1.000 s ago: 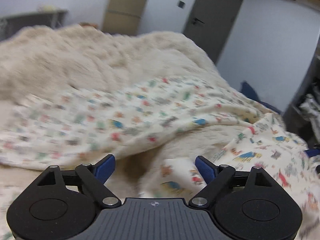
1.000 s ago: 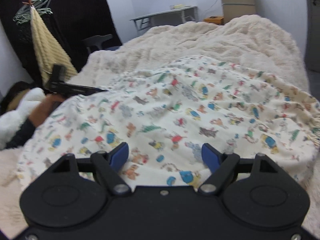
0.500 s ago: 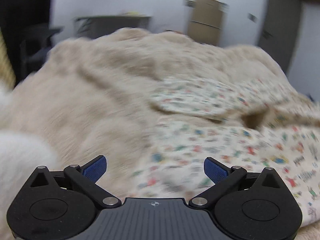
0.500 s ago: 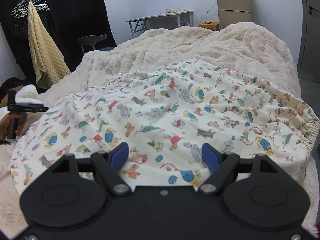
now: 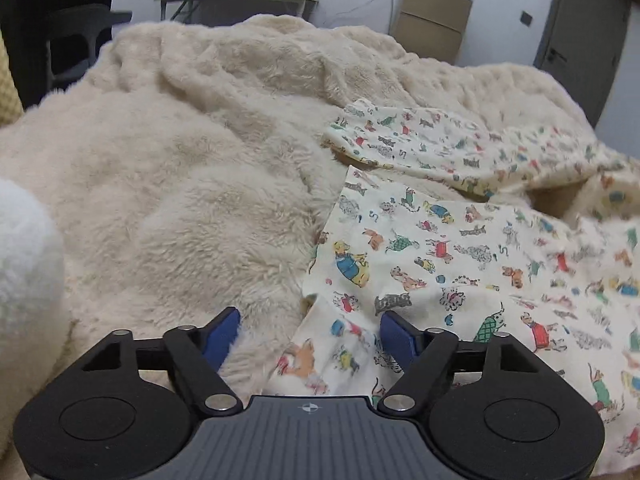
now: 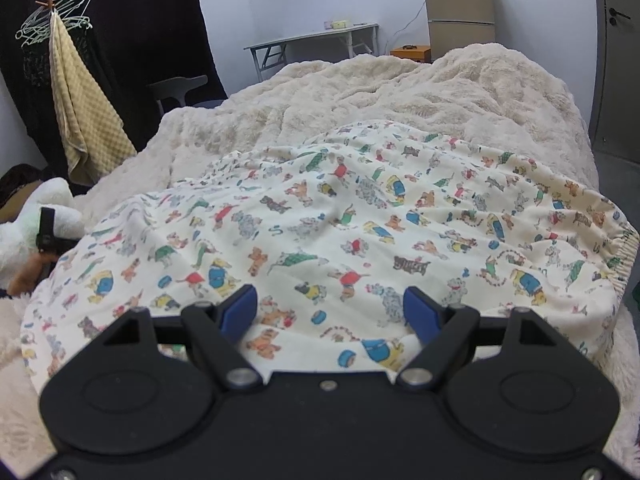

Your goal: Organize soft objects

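Note:
A cream sheet printed with cartoon animals (image 6: pixel 360 216) lies rumpled over a fluffy beige blanket (image 5: pixel 180 184) on the bed. My left gripper (image 5: pixel 310 336) is open at the sheet's left corner (image 5: pixel 328 344), and a fold of that corner lies between its blue pads (image 5: pixel 222 334). My right gripper (image 6: pixel 330 314) is open over the sheet's near edge, with cloth between its fingers. In the right wrist view the left gripper (image 6: pixel 46 232) and the hand holding it (image 6: pixel 28 276) show at the far left, partly hidden by the sheet.
A white plush thing (image 5: pixel 24 260) sits at the left of the bed. Behind stand a hanger rack with a yellow towel (image 6: pixel 84 120), a chair (image 6: pixel 180 88), a folding table (image 6: pixel 316 38), a small fridge (image 6: pixel 460 12) and a dark door (image 6: pixel 618 56).
The left gripper swung left across the blanket and now sits low at the sheet's left corner, its jaws somewhat narrower. The right gripper has hardly moved.

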A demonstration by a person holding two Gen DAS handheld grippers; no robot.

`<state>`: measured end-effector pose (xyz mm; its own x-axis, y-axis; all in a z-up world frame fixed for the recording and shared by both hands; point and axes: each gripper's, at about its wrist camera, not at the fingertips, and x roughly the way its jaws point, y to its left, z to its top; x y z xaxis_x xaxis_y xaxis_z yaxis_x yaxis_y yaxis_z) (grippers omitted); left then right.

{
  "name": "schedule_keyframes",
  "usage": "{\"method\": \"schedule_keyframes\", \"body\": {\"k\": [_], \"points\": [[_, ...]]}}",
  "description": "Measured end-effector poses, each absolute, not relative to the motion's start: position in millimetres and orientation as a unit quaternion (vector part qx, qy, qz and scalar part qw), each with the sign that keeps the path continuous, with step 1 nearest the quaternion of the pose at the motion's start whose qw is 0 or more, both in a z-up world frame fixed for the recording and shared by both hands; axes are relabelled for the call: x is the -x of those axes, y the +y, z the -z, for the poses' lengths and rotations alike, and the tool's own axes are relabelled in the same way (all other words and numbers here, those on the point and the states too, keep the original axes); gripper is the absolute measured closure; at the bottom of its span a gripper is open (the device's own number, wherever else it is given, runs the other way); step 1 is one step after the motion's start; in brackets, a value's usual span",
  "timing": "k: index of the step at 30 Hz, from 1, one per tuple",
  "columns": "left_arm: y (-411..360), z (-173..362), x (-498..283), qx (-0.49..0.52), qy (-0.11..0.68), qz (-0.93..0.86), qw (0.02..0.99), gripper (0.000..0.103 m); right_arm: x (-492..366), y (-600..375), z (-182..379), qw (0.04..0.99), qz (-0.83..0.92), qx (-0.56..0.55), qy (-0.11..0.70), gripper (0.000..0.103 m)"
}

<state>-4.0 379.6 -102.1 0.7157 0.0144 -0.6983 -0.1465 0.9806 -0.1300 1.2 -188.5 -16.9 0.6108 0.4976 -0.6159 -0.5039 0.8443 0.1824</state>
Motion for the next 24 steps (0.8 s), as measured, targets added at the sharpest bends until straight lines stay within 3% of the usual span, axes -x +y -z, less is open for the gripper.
{"method": "schedule_keyframes", "body": {"k": [9,24], "points": [[374,113,-8,0.065,0.383,-0.065,0.919,0.021,10,-189,16,0.919,-0.217,0.034,0.327,0.025],[378,119,-9,0.086,0.386,-0.071,0.916,0.018,16,-193,32,0.920,-0.156,0.051,0.356,0.021]]}}
